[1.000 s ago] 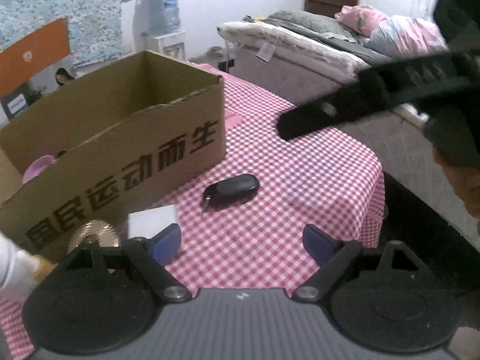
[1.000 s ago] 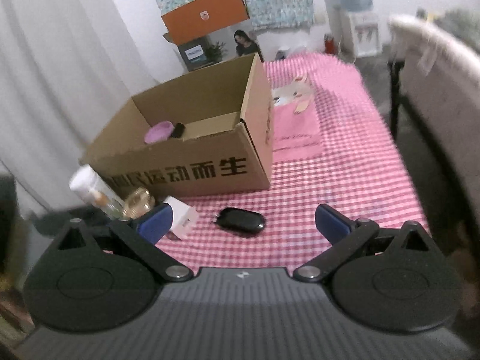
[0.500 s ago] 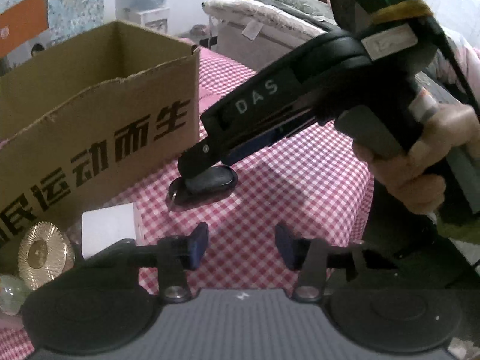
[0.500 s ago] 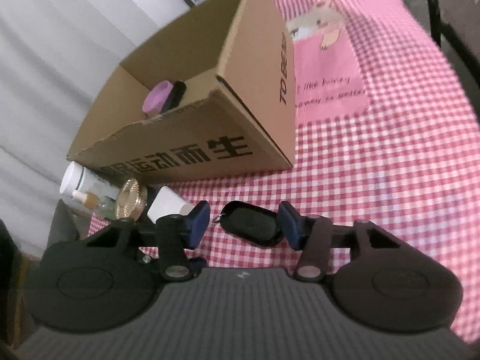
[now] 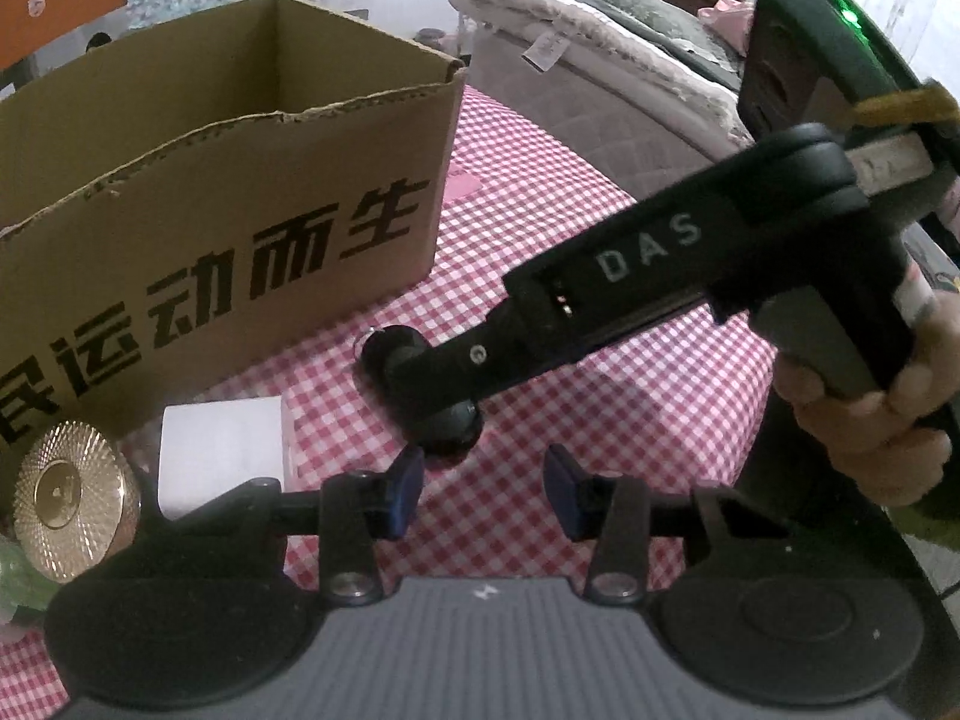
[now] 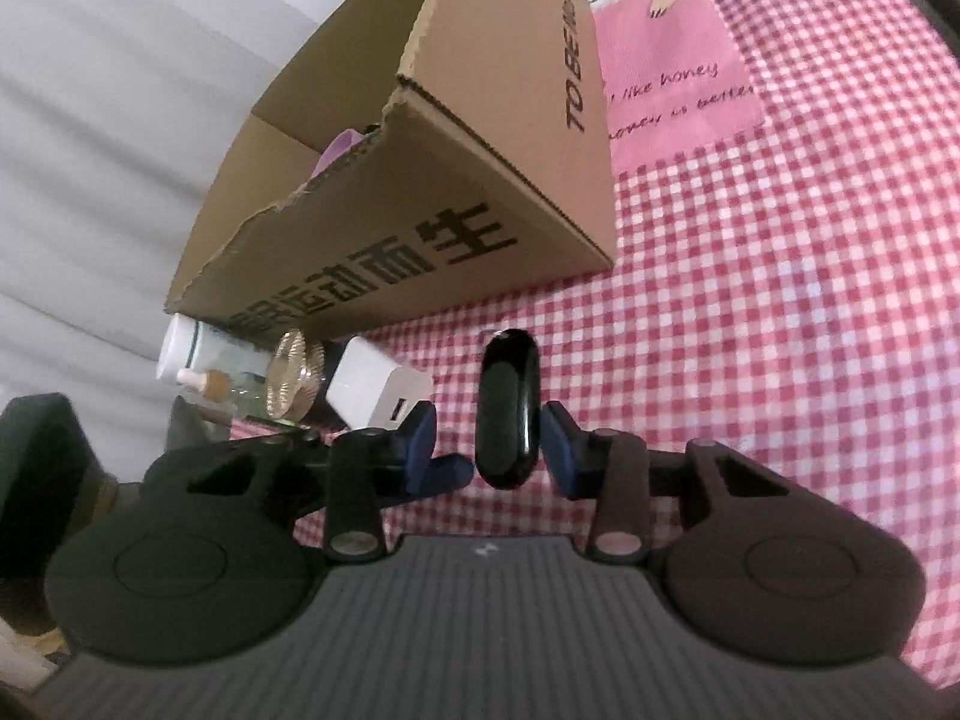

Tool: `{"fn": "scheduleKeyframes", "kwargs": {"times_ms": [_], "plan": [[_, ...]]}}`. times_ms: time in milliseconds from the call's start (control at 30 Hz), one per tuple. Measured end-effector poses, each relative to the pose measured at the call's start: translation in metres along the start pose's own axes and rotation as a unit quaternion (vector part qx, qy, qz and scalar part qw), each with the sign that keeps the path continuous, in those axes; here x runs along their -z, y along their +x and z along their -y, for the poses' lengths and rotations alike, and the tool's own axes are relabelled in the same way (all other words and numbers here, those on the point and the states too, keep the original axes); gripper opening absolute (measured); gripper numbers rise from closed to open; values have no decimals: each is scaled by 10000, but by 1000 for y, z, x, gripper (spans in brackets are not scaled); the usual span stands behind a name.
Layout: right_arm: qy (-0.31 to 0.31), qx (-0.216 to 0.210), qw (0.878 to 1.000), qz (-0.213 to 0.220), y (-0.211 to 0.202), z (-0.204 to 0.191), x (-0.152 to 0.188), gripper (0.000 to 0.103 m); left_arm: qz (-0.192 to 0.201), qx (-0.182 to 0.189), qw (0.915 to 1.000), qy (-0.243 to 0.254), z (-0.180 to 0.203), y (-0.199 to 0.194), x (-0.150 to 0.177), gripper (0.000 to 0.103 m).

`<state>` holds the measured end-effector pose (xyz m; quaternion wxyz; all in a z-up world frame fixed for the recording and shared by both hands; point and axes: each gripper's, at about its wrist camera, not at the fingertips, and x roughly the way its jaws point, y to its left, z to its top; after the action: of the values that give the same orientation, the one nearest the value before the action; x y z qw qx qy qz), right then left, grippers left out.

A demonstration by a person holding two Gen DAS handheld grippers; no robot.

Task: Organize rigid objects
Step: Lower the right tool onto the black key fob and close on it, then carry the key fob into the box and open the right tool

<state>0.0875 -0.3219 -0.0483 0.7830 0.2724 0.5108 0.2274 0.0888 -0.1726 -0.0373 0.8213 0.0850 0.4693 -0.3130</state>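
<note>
Left of the right tongs [image 6: 487, 441], a bottle [image 6: 204, 354], gold lid [image 6: 294, 381] and white charger [image 6: 375, 393] wait outside the cardboard box [image 6: 456, 180], which already holds a purple item [image 6: 339, 150]. These tongs, just closing, pinch the black key fob [image 6: 504, 408], its long axis pointing away. The left tongs [image 5: 483, 489] stand partly spread, empty.

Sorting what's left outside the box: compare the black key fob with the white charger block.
The black key fob is glossy, rounded and stands on edge between the right gripper pads; the white charger block is matte, boxy and lies untouched beside the cardboard box. Both are outside it.
</note>
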Motion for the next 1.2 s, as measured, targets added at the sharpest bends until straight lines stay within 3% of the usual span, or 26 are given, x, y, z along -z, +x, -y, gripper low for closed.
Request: {"fn": "scheduleKeyframes", "kwargs": {"times_ms": [167, 333, 533, 800, 1033, 1200], "plan": [[89, -264, 9996, 84, -3, 1, 2, 36, 21, -48, 9999, -102, -6, -1, -6, 45], [143, -193, 9996, 164, -6, 7, -4, 35, 26, -120, 9998, -171, -12, 2, -10, 45], [159, -399, 9989, 163, -7, 8, -6, 32, 63, -222, 9993, -300, -20, 4, -16, 44], [145, 182, 9992, 315, -6, 10, -7, 34, 82, -326, 9989, -317, -21, 8, -19, 44], [12, -41, 9998, 176, 3, -1, 0, 35, 123, -407, 9981, -435, -24, 9, -20, 45], [127, -417, 9986, 314, -7, 3, -1, 33, 147, -488, 9975, -487, -27, 10, -20, 30]]}}
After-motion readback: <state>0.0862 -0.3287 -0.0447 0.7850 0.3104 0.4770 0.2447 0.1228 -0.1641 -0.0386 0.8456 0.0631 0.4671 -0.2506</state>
